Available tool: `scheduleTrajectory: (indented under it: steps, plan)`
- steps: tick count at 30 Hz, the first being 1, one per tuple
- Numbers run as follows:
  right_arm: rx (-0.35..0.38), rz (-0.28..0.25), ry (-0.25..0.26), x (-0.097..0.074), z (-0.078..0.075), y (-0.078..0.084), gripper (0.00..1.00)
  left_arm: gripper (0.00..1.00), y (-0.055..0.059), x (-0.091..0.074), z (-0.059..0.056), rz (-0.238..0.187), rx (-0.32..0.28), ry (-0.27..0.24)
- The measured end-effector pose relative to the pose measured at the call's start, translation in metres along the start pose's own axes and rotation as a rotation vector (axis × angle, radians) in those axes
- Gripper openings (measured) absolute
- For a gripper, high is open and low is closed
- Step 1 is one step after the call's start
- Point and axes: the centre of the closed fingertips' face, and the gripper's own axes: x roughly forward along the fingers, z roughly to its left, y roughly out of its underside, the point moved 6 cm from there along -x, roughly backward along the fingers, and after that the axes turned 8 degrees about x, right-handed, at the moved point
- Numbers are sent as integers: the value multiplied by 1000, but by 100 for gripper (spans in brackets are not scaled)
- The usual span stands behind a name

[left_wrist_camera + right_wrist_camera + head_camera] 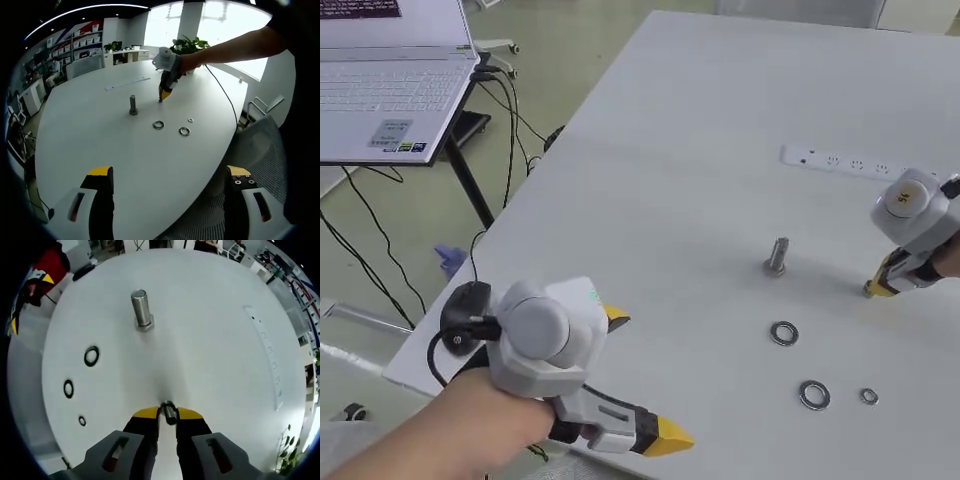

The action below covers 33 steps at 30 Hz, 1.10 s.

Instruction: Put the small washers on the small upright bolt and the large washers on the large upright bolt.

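The large bolt (777, 257) stands upright on the white table (700, 150). Two large washers (783, 333) (814, 395) and a small washer (869, 396) lie flat in front of it. To the bolt's right, my right gripper (873, 290) points down at the tabletop. Its jaws are shut on the small bolt (169, 412), which stands on the table. The large bolt (142, 310) and the washers (91, 356) lie beyond it. My left gripper (645, 378) hovers open near the table's edge, nothing between its fingers (100, 192), well short of the washers (158, 124).
A white power strip (840, 162) lies behind the bolt. A laptop (390, 80) sits on a side stand at the left, with cables hanging below it. A mesh chair (260, 150) stands beside the table edge.
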Motion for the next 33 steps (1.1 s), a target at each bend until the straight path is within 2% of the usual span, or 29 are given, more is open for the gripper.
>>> scheduleTrajectory:
  steps: [24, 33]
  plan:
    - [-39, 4, 5, 4, 1, -2, 14, 89, 3, 2, -4, 13, -1, 16]
    - [-29, -2, 1, 2, 1, -2, 23, 89, 3, 1, -6, 11, -3, 16]
